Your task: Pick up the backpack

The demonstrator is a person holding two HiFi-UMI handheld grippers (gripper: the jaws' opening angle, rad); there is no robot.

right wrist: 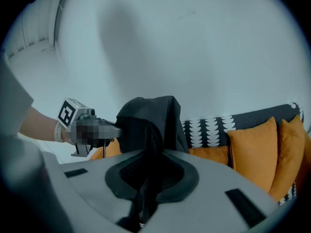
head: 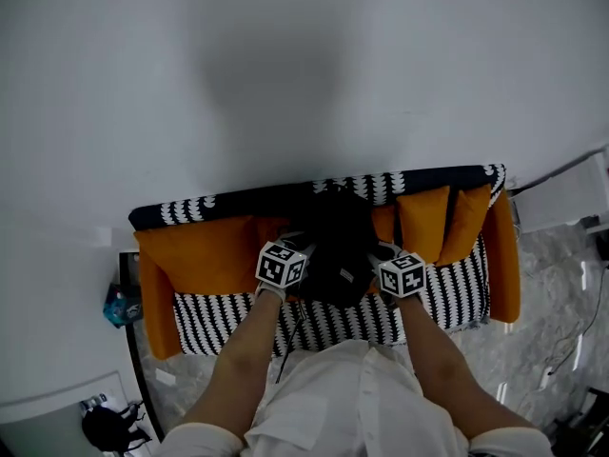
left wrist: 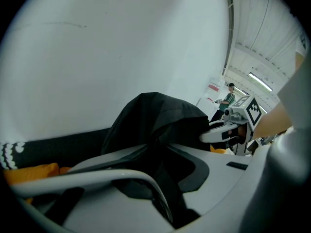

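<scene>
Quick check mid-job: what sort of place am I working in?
Probably a staged lounge corner inside a larger hall or lab. A patterned sofa with orange cushions, holding the black backpack, stands against a plain white wall. The left gripper view shows a high ceiling with a strip light.

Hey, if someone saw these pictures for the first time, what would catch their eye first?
The black backpack stands out first, at the middle of the sofa, with its fabric pinched from either side by the left claw and the right claw. Next come the bright orange cushions against the sofa's black-and-white pattern.
</scene>
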